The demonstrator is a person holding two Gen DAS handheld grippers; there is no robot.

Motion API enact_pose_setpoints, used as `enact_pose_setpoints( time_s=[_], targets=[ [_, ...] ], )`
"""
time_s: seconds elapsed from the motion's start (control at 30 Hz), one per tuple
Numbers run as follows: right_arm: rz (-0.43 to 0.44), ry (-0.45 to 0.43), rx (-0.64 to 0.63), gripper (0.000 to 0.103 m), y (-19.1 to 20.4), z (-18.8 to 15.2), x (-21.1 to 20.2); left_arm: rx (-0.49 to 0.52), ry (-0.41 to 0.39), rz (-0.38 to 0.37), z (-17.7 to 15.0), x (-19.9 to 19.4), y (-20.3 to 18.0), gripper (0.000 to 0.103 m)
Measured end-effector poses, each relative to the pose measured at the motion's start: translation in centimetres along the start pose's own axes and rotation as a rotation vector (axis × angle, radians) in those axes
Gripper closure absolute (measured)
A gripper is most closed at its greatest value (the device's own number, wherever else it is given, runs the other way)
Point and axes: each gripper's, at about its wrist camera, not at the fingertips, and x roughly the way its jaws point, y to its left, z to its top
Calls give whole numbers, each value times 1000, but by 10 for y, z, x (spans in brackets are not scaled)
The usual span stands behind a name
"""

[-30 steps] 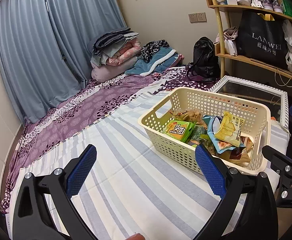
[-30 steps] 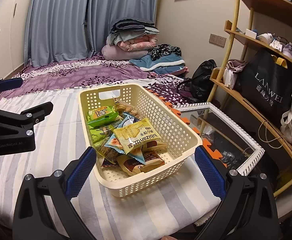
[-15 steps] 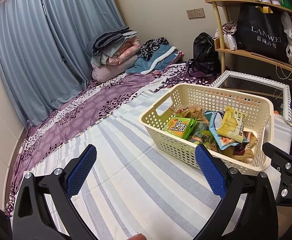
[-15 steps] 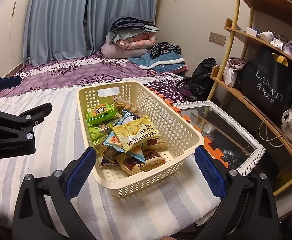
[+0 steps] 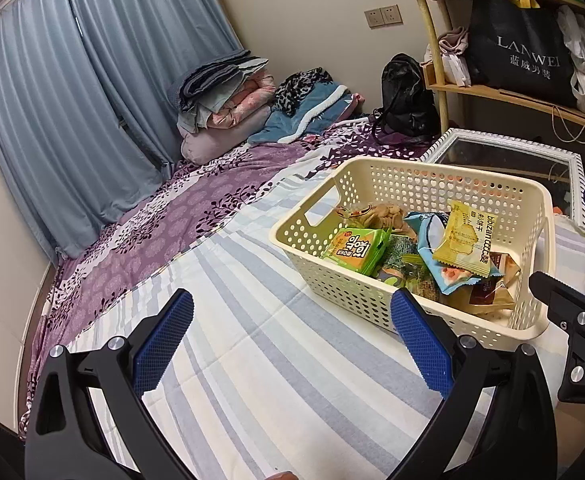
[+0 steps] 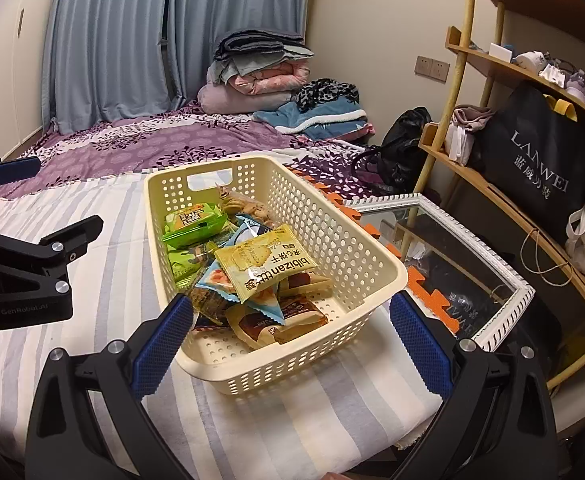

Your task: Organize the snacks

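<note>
Striped blue-and-white bedding [image 5: 276, 364] covers the near part of the bed, with a purple leaf-print sheet [image 5: 164, 232] beyond it, blue curtains [image 5: 92, 100] behind, and folded blankets [image 6: 260, 68] stacked against the far wall. Going from left to right, the left gripper [image 5: 288, 344] hangs over bare striped cloth with its jaws spread wide and nothing between them; the cream basket [image 5: 372, 300] sits ahead of and just outside its right jaw. The right gripper [image 6: 290, 346] is likewise released and empty, and the basket's near end [image 6: 292, 372] lies between its jaws, a little ahead of them. All the snacks in view lie loose inside the basket: a green packet [image 6: 192, 222] towards the far left corner, a yellow biscuit packet [image 6: 266, 262] on top in the middle, a blue-edged packet [image 6: 220, 280] under it, and brown packets [image 6: 292, 316] nearest the jaws. No snack shows on the bedding outside the basket. To the right of the right jaw a white-framed mirror [image 6: 508, 300] lies flat beside the bed, with a shelf [image 6: 492, 184] carrying a black bag [image 6: 540, 168] beyond. This fits either a heap waiting to be taken out and sorted, or a gathering into the basket that is already complete; the pictures do not settle which. Any grasp from here would mean reaching down past the rim among overlapping, slippery wrappers.
</note>
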Motion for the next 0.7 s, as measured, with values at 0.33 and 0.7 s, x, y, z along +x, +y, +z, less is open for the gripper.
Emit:
enact_pose_setpoints(
  time_s=[0.33, 0.7],
  targets=[
    [-1, 0, 9, 5, -4, -1, 3, 15, 5, 0, 3, 2, -4, 3],
    [-6, 6, 19, 5, -8, -3, 6, 29, 5, -4, 4, 3, -9, 3]
  ],
)
